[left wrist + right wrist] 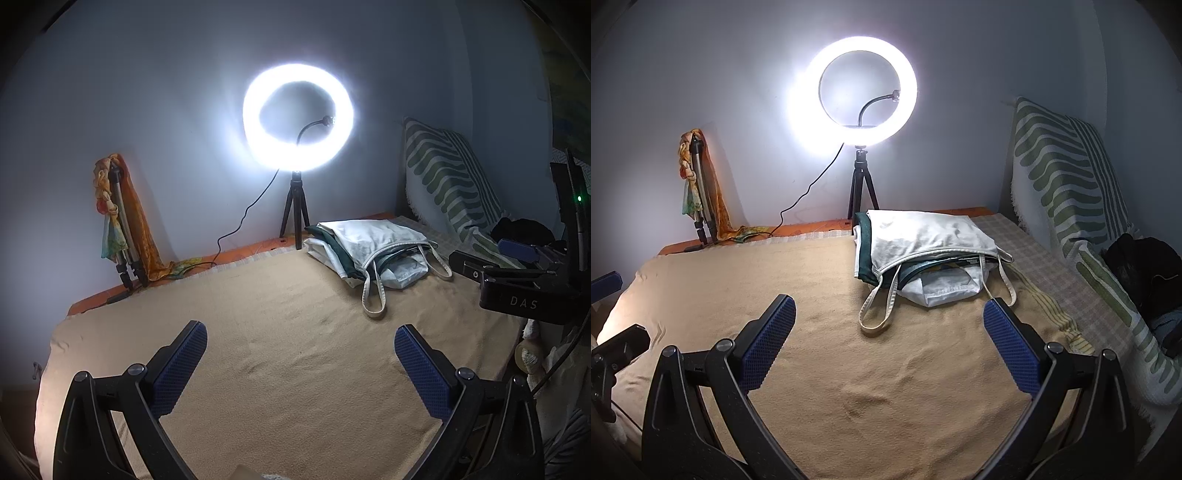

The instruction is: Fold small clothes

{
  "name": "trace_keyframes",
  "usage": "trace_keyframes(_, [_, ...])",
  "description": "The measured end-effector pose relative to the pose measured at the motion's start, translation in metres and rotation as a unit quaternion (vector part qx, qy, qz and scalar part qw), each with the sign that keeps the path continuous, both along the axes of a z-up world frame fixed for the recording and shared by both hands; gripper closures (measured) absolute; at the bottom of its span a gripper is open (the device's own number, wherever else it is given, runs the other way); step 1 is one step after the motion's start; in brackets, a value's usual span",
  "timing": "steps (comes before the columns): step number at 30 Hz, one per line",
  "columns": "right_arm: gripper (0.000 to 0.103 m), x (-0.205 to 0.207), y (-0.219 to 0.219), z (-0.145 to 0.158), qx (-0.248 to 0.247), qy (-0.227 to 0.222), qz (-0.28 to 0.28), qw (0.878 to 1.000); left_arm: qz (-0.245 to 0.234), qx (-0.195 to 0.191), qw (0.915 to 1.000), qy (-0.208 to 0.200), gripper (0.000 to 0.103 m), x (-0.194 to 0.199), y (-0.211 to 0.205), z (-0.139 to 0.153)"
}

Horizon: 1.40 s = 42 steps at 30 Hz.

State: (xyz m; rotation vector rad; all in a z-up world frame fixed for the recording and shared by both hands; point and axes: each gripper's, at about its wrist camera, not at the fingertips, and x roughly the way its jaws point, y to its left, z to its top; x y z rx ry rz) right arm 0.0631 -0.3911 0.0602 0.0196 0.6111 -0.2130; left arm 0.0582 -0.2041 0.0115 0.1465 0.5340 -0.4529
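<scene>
1 clothes pile on bed, ahead of both grippers, untouched. Left gripper & right gripper: jaws spread wide, nothing held.

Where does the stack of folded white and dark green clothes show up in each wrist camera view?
Left wrist: the stack of folded white and dark green clothes lies right of centre on the tan blanket.
Right wrist: the stack lies just right of centre.
Shared landmark: the lit ring light on its black tripod behind it.
</scene>
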Motion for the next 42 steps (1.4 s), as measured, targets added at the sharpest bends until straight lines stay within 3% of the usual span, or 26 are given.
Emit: trace_keyframes(42, [0.0, 0.0033, 0.0011, -0.0027, 0.011, 0.003, 0.006, 1.0, -0.006, 0.003, 1.0, -0.003, 0.0, -0.002, -0.0049, 0.0025])
